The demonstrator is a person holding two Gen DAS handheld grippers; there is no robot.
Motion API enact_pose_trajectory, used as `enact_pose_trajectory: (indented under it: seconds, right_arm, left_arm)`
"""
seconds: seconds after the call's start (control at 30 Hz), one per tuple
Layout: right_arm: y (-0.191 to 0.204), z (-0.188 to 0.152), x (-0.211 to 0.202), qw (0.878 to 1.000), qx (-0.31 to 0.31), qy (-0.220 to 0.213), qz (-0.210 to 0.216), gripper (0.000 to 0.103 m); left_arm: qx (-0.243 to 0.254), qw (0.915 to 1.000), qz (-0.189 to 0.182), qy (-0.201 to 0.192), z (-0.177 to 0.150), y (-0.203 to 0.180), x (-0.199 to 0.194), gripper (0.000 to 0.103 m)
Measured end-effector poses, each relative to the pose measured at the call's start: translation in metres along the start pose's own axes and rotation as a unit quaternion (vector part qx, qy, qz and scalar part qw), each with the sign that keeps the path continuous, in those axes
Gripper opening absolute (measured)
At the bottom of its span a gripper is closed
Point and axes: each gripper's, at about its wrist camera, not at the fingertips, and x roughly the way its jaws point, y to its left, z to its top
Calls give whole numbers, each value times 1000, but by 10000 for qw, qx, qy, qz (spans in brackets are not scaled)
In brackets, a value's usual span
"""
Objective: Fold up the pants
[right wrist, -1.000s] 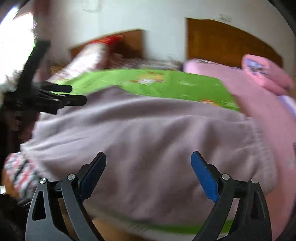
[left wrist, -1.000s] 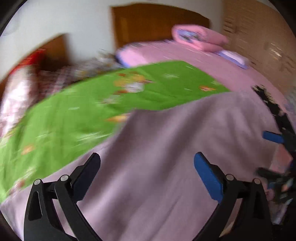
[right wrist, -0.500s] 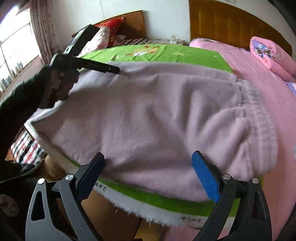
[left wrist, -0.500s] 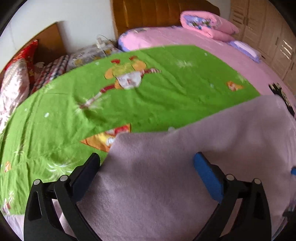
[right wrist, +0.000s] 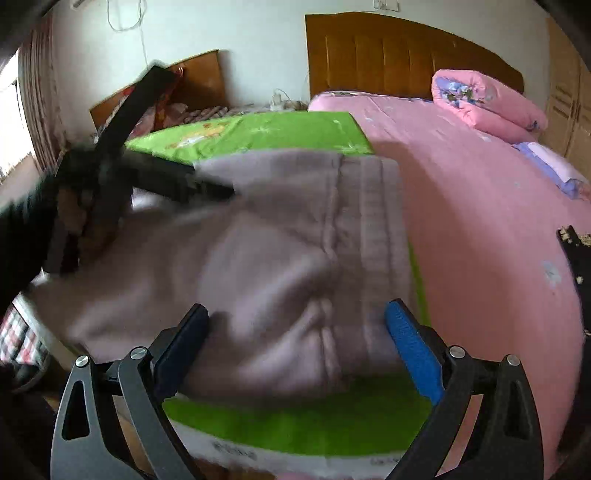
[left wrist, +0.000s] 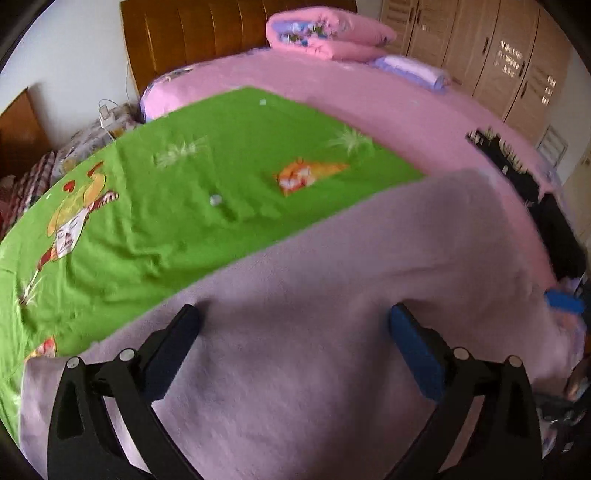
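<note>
Between your two tools, low in both frames, lie the mauve pants, spread flat over a green cartoon sheet on the bed. Your left gripper stands wide apart over the cloth with nothing between its pads. Your right gripper is likewise spread wide, straddling the bunched waistband end of the pants without pinching it.

At the bottom of the right wrist view, the sheet's white selvedge carries a line of small print, too blurred to read. At the left of that same view, your left hand and its tool reach across above the far part of the pants, hiding some of the fabric there.

Beyond the pants on the right, a pink bedspread runs back, with a black garment lying near its right edge. Farther up sit a folded pink quilt and a small lilac bundle against a wooden headboard. Wardrobe doors fill the upper right of the left wrist view. A checked cloth shows at the lower left of the right wrist view.
</note>
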Motion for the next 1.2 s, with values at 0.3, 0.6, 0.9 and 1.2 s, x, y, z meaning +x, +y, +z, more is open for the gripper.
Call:
enact_pose_trajectory:
  seconds: [0.3, 0.6, 0.9, 1.2]
  right_arm:
    - [4, 4, -55, 9930, 504, -944, 500, 94]
    - [45, -21, -6, 9981, -334, -429, 280, 95]
    - [45, -23, -5, 9986, -302, -328, 276, 95]
    - [77, 5, -21, 9990, -177, -367, -181, 96]
  left_arm:
    - [62, 9999, 145, 20, 1, 0, 5, 102]
    - [3, 10000, 64, -34, -1, 4, 5, 102]
    - [-361, 9964, 319, -696, -10, 10, -45, 101]
    - [-415, 9778, 1363, -1535, -93, 42, -174, 101]
